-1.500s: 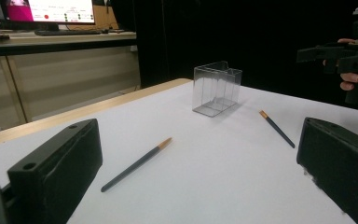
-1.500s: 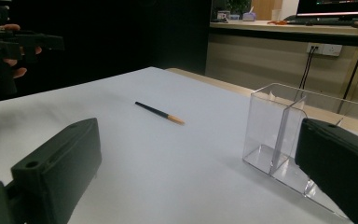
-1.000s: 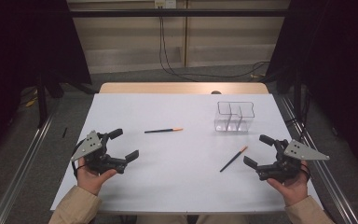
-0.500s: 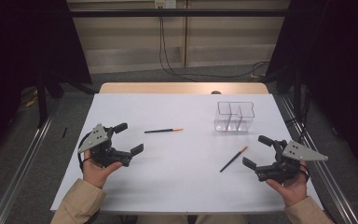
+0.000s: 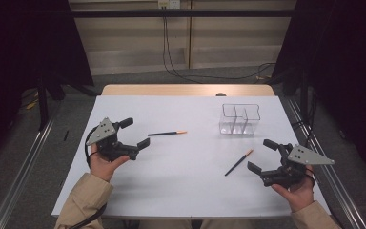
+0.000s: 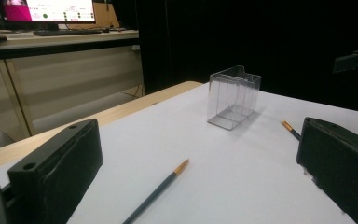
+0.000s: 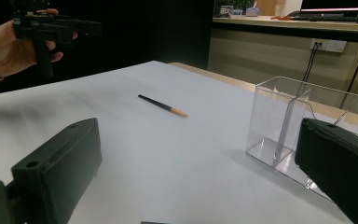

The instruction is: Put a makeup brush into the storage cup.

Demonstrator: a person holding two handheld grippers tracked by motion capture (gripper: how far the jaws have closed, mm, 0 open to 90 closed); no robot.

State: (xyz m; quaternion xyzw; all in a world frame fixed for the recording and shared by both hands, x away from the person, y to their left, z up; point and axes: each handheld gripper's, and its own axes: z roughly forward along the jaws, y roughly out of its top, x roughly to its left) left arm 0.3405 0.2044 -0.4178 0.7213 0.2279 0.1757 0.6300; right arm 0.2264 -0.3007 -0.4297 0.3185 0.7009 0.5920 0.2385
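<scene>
Both sets of jaws stand wide and hold nothing. The left gripper (image 5: 135, 132) hovers just left of one pencil (image 5: 167, 133) lying on the white worktop (image 5: 181, 181). The right gripper (image 5: 262, 155) sits beside a second pencil (image 5: 238, 162), near the clear divided box (image 5: 240, 119).

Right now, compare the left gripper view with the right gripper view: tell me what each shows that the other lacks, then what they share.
Left gripper view alone: both pencils, the near pencil between its open jaws and the tip of the far pencil beside the right jaw, plus a lit monitor on a desk.

Right gripper view alone: the person's other hand holding the left gripper, and a wall socket.

Both: the white table, the empty clear two-compartment holder, and a dark pencil with an orange tip.
</scene>
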